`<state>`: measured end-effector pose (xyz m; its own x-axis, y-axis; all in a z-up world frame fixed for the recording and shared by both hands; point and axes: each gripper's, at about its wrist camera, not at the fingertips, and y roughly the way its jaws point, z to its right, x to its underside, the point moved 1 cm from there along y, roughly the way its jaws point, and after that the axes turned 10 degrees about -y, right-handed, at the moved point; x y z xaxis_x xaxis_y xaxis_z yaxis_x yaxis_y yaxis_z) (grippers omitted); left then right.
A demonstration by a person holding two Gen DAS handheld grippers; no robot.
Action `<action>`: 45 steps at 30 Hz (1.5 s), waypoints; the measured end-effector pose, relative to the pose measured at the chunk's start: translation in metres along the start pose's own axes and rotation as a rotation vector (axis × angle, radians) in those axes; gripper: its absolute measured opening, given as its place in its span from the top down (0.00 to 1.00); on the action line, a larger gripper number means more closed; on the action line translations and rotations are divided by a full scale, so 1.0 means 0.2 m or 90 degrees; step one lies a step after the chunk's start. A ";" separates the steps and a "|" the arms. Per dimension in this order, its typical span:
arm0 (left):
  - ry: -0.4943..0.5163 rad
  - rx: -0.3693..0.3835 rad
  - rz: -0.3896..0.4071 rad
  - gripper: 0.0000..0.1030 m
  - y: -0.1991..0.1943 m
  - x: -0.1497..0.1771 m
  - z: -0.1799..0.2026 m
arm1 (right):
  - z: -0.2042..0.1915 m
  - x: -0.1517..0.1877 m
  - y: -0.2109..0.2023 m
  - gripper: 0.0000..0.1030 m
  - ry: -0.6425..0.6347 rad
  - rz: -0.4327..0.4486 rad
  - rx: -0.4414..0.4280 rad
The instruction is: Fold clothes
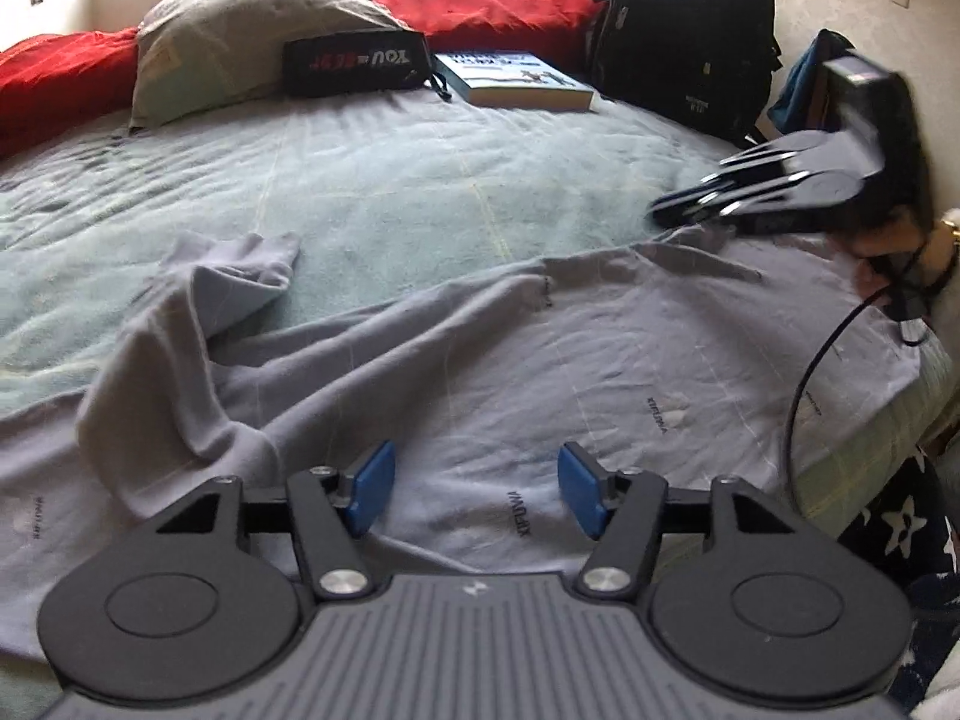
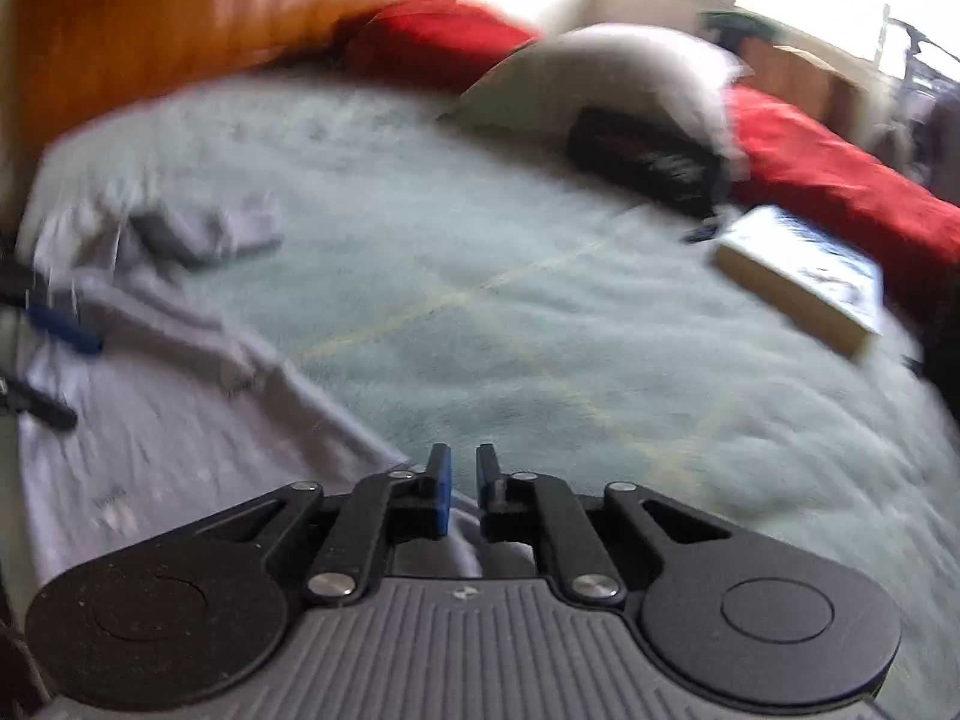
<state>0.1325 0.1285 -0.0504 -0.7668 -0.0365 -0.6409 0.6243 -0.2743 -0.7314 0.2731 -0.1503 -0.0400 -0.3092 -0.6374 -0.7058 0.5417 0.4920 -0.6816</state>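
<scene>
A pale green bedspread (image 1: 420,180) covers the bed. At its far side a grey pillow (image 1: 240,30) leans on a red blanket (image 1: 510,6). A black pouch (image 1: 357,63) with printed lettering rests against the pillow, with a paperback book (image 1: 516,81) just beside it. A black backpack (image 1: 690,24) stands at the corner. A wooden headboard (image 2: 180,18) shows in the right wrist view.

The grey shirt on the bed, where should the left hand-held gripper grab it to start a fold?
Probably the rumpled sleeve of the grey shirt, at its free end. It stands up in ridges off the green bedspread, giving the pads an edge to pinch. The left hand-held gripper, jaws open over flat fabric, should come in low from the near side.
</scene>
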 end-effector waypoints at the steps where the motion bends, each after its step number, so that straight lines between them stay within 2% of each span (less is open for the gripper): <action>1: 0.002 -0.002 0.004 0.40 -0.01 -0.01 0.00 | 0.02 0.01 -0.07 0.83 0.019 0.007 0.013; 2: 0.004 -0.004 0.008 0.40 -0.02 -0.02 0.00 | 0.04 0.04 -0.13 0.79 0.037 0.005 0.022; 4: 0.006 0.001 0.014 0.40 -0.02 -0.05 0.02 | 0.06 0.10 -0.20 0.78 0.071 -0.008 0.031; 7: 0.018 0.039 0.019 0.40 0.03 -0.11 0.09 | 0.07 0.18 -0.18 0.78 0.107 -0.042 0.032; 11: 0.028 0.089 0.004 0.39 0.17 -0.16 0.17 | 0.09 0.23 -0.02 0.78 0.140 -0.060 0.047; 14: 0.003 0.067 -0.007 0.39 0.28 -0.17 0.15 | 0.15 0.20 0.07 0.78 0.161 -0.040 0.073; 19: -0.022 0.043 0.007 0.39 0.26 -0.19 0.10 | 0.22 0.15 0.09 0.76 0.179 -0.040 0.073; 23: 0.013 0.040 0.019 0.35 0.18 -0.16 0.11 | 0.21 0.15 -0.11 0.52 0.178 -0.004 0.086; 24: 0.013 0.040 0.015 0.35 0.18 -0.16 0.10 | 0.21 0.16 -0.16 0.51 0.181 0.005 0.088; 27: -0.005 0.019 -0.001 0.34 0.22 -0.14 0.04 | 0.24 0.21 -0.18 0.52 0.198 -0.014 0.084; 31: -0.029 0.024 0.007 0.34 0.20 -0.13 -0.01 | 0.29 0.26 -0.01 0.52 0.234 -0.049 0.073; 35: -0.029 0.015 0.003 0.35 0.19 -0.13 -0.03 | 0.35 0.25 0.09 0.50 0.276 -0.037 0.087; 39: -0.009 -0.003 0.008 0.35 0.15 -0.15 0.02 | 0.36 0.20 -0.02 0.49 0.274 -0.042 0.095; 40: 0.003 -0.002 0.017 0.35 0.12 -0.15 0.05 | 0.33 0.19 -0.08 0.47 0.262 -0.037 0.099; 42: 0.034 0.004 0.033 0.33 0.09 -0.15 0.10 | 0.27 0.19 -0.22 0.28 0.239 -0.031 0.109; 45: 0.096 -0.008 0.053 0.31 0.05 -0.13 0.22 | 0.16 0.26 -0.43 0.14 0.216 -0.030 0.133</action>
<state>0.1516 0.0845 -0.0308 -0.6815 0.0854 -0.7268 0.6877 -0.2648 -0.6760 0.2349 -0.2450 -0.0122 -0.5594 -0.4073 -0.7219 0.6566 0.3137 -0.6859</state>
